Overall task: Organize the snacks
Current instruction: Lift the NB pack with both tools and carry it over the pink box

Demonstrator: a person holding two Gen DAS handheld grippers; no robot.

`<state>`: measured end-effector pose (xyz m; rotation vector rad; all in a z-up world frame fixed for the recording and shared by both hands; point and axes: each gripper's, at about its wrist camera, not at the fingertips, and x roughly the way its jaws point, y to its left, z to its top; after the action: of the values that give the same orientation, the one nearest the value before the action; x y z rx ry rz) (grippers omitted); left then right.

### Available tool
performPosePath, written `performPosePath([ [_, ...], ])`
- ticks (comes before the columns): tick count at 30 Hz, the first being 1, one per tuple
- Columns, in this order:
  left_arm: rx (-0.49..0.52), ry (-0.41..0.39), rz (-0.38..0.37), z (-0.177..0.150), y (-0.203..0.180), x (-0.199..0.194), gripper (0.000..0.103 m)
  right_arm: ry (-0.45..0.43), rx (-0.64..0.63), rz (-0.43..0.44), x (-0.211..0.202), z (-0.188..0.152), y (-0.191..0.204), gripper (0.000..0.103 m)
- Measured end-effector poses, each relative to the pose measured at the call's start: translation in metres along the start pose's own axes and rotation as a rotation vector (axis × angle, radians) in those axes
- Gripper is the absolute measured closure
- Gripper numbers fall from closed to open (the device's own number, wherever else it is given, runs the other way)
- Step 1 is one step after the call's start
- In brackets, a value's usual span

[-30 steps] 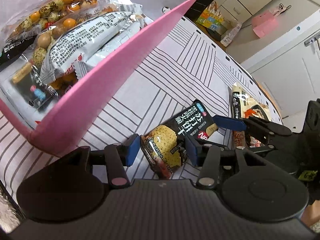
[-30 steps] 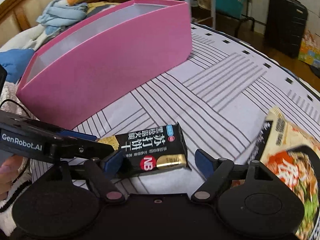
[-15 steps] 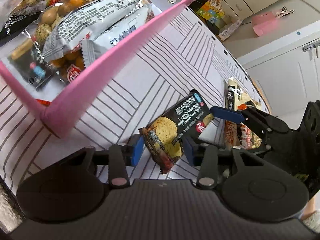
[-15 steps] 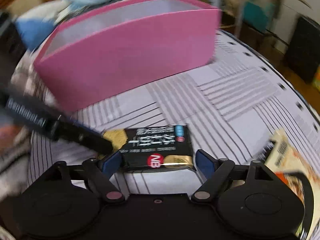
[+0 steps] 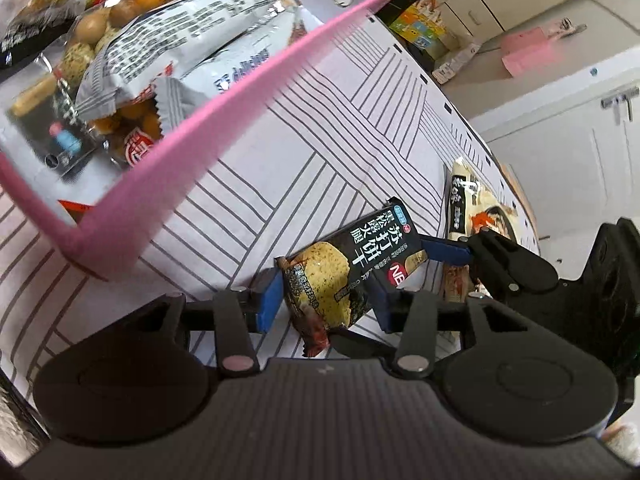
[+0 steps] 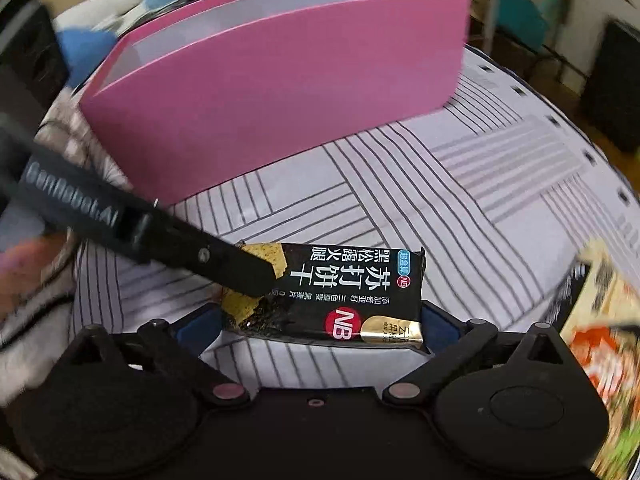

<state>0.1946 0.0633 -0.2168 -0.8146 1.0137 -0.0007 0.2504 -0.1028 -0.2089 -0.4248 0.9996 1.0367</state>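
Cracker pack (image 5: 352, 276) lies on the striped cloth (image 5: 304, 168) near the pink box (image 5: 224, 120), pinched at one end by the left gripper (image 5: 324, 300). Right gripper (image 6: 320, 320), just opened wide, straddles it without pressing.

A striped cloth (image 5: 328, 128) is noted covering the worktop; beyond it, white cabinets (image 5: 568, 152) and a pink object (image 5: 528, 54) are observed.
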Motion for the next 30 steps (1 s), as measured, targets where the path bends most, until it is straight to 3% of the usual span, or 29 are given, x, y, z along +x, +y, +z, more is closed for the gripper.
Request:
performPosePath([
  [5,0.043,0.013,0.012,0.0,-0.01,0.002,0.051,-0.012,0.137,-0.118,0.005,0.005,0.021,0.0],
  [10,0.062,0.03,0.023,0.001,-0.014,0.001,0.046,-0.023,0.152,-0.213,0.0,0.003,0.039,0.0],
  [18,0.045,0.122,-0.003,-0.001,-0.008,-0.011,0.045,-0.002,0.2,-0.301,-0.012,0.003,0.065,0.0],
  [30,0.137,0.188,-0.029,-0.013,-0.017,-0.051,0.045,-0.02,0.342,-0.389,-0.054,-0.005,0.117,0.001],
])
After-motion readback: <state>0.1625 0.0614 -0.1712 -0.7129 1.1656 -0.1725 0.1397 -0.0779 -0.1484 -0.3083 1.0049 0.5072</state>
